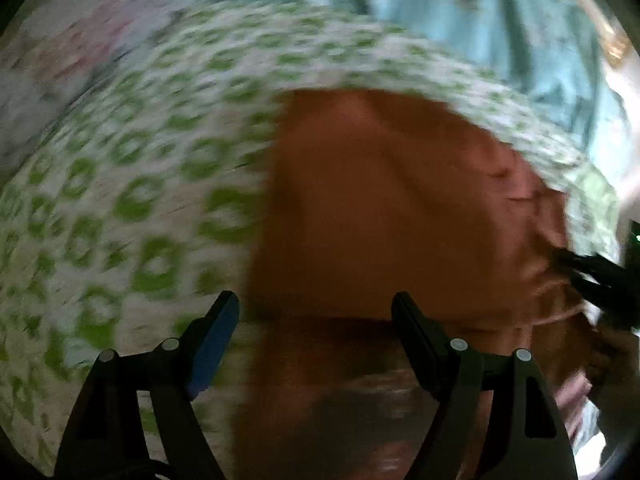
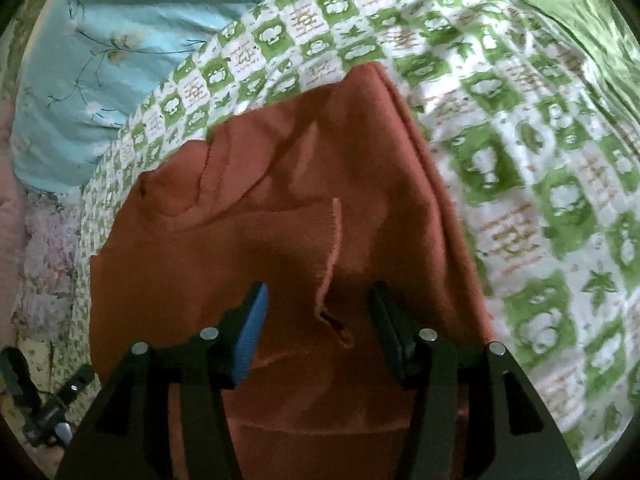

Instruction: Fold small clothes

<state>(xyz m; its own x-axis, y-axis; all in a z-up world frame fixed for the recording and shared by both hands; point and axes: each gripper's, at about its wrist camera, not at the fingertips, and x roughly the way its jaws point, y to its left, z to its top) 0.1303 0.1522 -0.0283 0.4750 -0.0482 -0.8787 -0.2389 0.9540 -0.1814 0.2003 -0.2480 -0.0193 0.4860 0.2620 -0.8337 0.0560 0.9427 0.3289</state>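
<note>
Hovering, apparently, both grippers (image 1: 316,304) (image 2: 320,296) spread-fingered over rust garment (image 2: 280,208).

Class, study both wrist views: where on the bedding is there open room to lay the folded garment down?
Open patch: green-checked sheet, right of the rust garment. In the blurred left view, more sheet lies left of it. Crowded: the garment's middle, where the open right claw and open left claw hover; blue floral cloth borders beyond.
</note>
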